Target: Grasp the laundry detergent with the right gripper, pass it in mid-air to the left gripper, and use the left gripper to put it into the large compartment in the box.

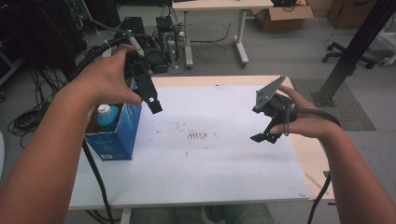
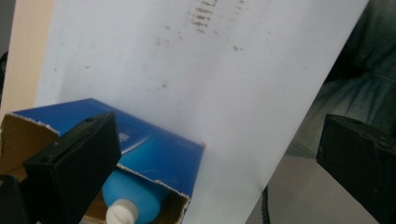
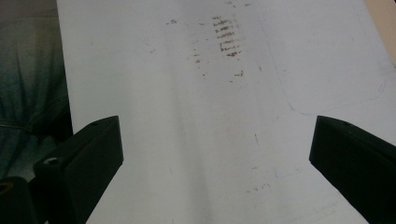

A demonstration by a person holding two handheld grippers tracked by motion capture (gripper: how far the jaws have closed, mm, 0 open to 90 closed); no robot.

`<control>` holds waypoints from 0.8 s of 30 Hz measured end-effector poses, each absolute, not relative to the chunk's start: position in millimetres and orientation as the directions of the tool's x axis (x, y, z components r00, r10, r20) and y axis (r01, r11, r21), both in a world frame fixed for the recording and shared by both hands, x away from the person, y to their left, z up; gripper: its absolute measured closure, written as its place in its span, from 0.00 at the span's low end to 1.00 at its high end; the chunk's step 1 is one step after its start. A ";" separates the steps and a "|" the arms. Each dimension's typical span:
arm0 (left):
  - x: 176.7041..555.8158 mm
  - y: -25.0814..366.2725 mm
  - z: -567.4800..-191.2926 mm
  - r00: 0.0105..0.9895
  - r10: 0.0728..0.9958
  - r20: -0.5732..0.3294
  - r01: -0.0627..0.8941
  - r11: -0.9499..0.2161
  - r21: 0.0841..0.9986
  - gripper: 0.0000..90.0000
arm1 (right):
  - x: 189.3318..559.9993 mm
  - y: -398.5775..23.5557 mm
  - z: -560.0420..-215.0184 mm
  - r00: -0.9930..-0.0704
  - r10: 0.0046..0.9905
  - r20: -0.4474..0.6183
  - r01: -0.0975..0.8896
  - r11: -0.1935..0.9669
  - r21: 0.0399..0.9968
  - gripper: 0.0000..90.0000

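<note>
The left gripper (image 1: pixel 150 95) hung raised just above the right-hand rim of an open blue carton (image 1: pixel 116 135), its jaws pointing down at the table (image 1: pixel 224 154) and holding nothing. Seen from the high view, the carton stood upright at the table's left edge with a blue bottle (image 1: pixel 106 116) inside it, white cap up. The right gripper (image 1: pixel 267 133) hovered well to the right of the carton — above the white sheet (image 1: pixel 224 163) that covers most of the table — with its grey three-cornered plate tilted up and its jaws empty. A patch of brown marks (image 1: pixel 197 136) lay on the sheet between the carton and the right gripper.

In the left gripper view, the two black jaws stood wide apart with nothing between them. Below the left gripper (image 2: pixel 219 158) sat the blue carton (image 2: pixel 154 154), its torn cardboard rim open, and the blue bottle (image 2: pixel 133 196) lay within, the white cap nearest the camera. Beyond the carton stretched the white sheet (image 2: pixel 187 70) with the brown marks (image 2: pixel 203 16).

In the right gripper view, the jaws of the right gripper (image 3: pixel 215 149) were likewise spread wide — empty, over bare white sheet (image 3: pixel 187 140). The brown marks (image 3: pixel 226 37) showed farther out on the sheet.
</note>
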State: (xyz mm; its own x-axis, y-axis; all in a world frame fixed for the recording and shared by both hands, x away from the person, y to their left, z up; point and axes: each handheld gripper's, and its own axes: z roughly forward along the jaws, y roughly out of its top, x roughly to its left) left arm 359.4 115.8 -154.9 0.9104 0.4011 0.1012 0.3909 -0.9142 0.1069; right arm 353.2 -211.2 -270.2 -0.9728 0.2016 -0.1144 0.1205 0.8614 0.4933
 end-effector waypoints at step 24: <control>358.4 67.3 -217.5 0.995 0.058 0.076 0.063 -0.996 -0.064 0.00 | 373.5 -200.4 -289.1 -0.989 0.116 -0.091 0.078 0.937 0.341 0.04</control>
State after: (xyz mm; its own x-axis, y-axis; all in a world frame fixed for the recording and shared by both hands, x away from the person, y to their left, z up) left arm 358.4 67.3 -217.5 0.9954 0.0584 0.0761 0.0633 -0.9960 -0.0638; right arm 373.5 -200.4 -289.1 -0.9892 0.1156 -0.0905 0.0783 0.9368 0.3409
